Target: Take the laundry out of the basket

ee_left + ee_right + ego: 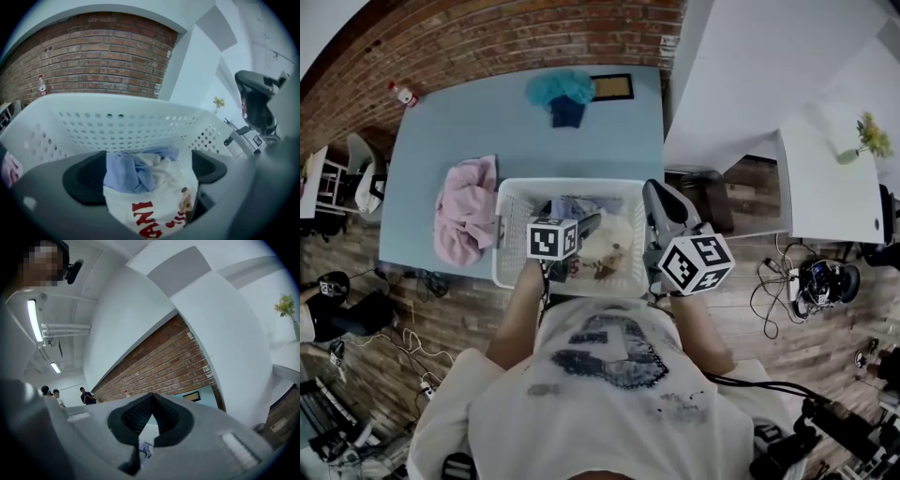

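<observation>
Head view: we saw the basket (511, 202) on the counter (487, 122) with laundry (605, 246) inside and a pink garment (464, 211) beside it. Left gripper view: our left gripper (147, 171) had its fingers (86, 176) spread, with the laundry between them but unpinched. Right gripper view: our right gripper (151, 397) had its fingers pressed together, empty.

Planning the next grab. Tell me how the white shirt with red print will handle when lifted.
The white shirt lies crumpled, so probably floppy and will drape. Thin folds suggest it is light. The blue cloth overlaps it and may drag along.
</observation>
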Demonstrator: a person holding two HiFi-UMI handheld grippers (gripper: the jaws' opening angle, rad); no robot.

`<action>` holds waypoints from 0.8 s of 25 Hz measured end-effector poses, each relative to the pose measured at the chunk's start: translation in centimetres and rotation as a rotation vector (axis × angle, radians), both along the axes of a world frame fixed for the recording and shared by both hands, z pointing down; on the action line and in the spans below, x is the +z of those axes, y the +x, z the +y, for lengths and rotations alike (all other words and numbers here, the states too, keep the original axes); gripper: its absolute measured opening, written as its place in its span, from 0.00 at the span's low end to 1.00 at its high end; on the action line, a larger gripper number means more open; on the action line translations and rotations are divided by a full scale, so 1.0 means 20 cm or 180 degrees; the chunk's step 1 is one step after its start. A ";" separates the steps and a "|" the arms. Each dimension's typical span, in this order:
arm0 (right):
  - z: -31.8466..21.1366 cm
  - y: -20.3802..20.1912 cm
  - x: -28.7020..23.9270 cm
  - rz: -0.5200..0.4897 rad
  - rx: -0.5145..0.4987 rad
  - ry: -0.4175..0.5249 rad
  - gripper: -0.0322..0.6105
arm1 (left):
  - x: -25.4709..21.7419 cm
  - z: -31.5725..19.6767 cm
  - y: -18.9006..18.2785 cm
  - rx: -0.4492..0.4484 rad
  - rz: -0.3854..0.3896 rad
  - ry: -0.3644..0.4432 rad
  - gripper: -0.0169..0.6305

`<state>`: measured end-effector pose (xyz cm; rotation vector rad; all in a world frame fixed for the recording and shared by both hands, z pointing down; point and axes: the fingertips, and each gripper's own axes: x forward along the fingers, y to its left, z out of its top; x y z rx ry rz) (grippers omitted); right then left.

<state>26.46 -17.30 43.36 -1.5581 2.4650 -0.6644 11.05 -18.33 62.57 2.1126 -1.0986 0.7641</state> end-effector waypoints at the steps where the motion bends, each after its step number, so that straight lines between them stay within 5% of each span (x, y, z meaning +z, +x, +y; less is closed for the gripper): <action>1: 0.00 0.00 0.00 -0.0020 -0.0007 -0.0003 0.05 | 0.02 0.00 -0.01 -0.0012 -0.0016 -0.0045 0.88; 20: -0.01 0.02 0.02 -0.0037 -0.0038 -0.0033 0.05 | 0.42 -0.02 0.03 0.0058 -0.0513 -0.0448 0.90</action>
